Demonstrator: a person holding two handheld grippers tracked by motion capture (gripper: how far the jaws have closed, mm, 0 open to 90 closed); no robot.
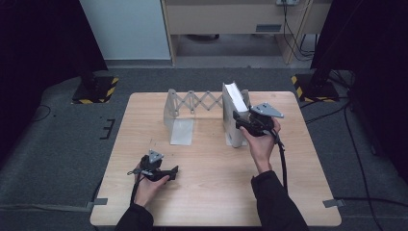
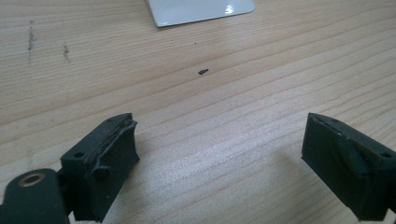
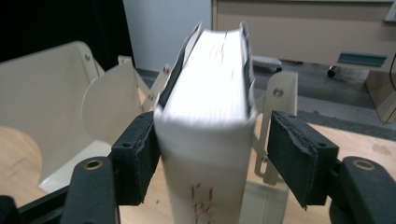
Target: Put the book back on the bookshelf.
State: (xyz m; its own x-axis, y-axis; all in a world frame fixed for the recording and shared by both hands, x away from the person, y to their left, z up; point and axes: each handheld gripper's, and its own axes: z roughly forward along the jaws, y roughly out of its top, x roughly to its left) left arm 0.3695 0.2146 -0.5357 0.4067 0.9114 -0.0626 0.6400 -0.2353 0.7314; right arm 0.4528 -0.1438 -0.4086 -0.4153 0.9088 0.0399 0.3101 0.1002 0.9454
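Observation:
A thick white book (image 1: 235, 102) stands upright on its edge at the right end of a cream expanding book rack (image 1: 192, 102), towards the back of the wooden table (image 1: 211, 192). My right gripper (image 1: 239, 123) reaches in from the near side, one jaw on either side of the book (image 3: 210, 116). One jaw lies against the cover. The other stands apart from it with a clear gap, so the right gripper (image 3: 212, 154) is open. My left gripper (image 1: 174, 171) rests low over the front left of the table. In its own view the left gripper (image 2: 219, 154) is wide open over bare wood.
The rack's left end plate and white base (image 2: 201, 9) lie just beyond the left gripper. A small dark speck (image 2: 203, 72) sits on the wood. Black stands with striped feet (image 1: 96, 89) flank the table at the back corners. A cable trails from each gripper.

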